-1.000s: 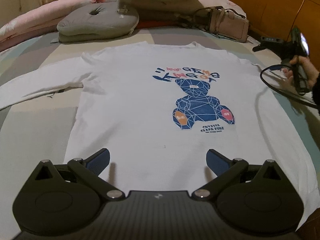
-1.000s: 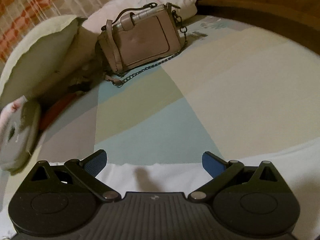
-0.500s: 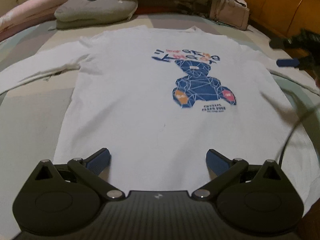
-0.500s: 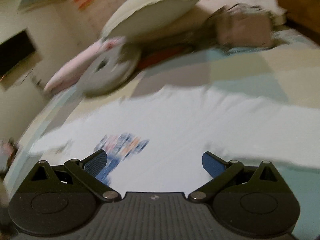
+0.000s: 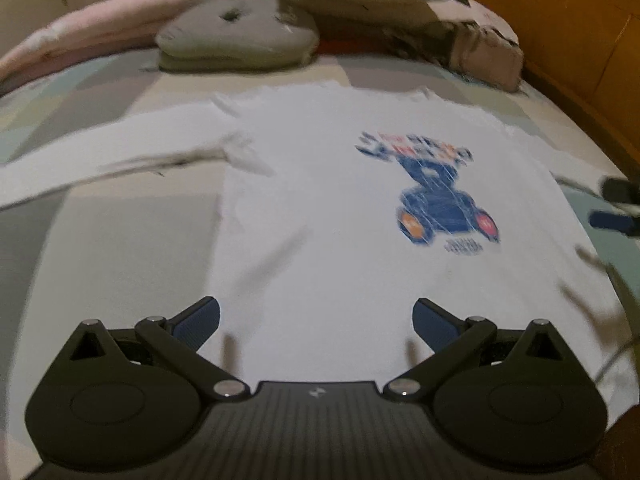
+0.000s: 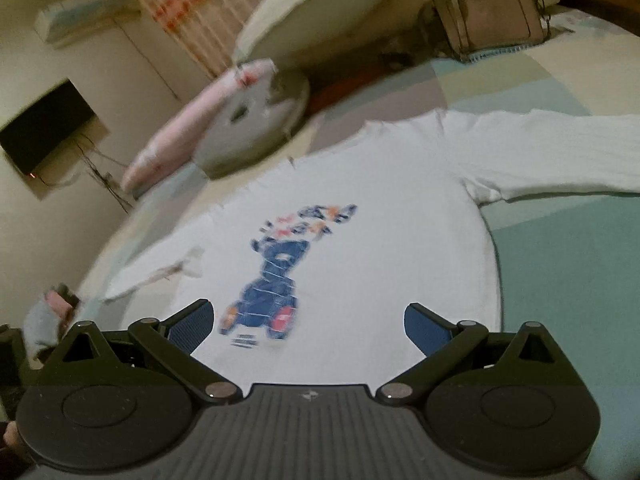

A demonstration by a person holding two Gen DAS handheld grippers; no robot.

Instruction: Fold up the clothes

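Both cameras have been swung since the earlier frames: the right wrist view, filled by bedspread and handbag a second ago, is now turned across the whole shirt, while the left wrist view has been shifted so that the print is seen further to the right. The bed (image 5: 100,264), covered in pale colour blocks, is spread under everything. A white long-sleeved shirt (image 5: 328,216) is laid flat on it, front up, with one sleeve (image 5: 100,160) stretched out on the left and the other sleeve (image 6: 560,152) stretched out on the right. Its blue bear print (image 6: 276,280) is blurred by motion in both views. A grey cushion (image 5: 236,40) and a beige handbag (image 6: 492,20) are set beyond the collar, near the pillows. The left gripper (image 5: 316,320) is held over the hem with its jaws spread wide and nothing between them. The right gripper (image 6: 308,324) is likewise held spread and empty above the lower part of the shirt.
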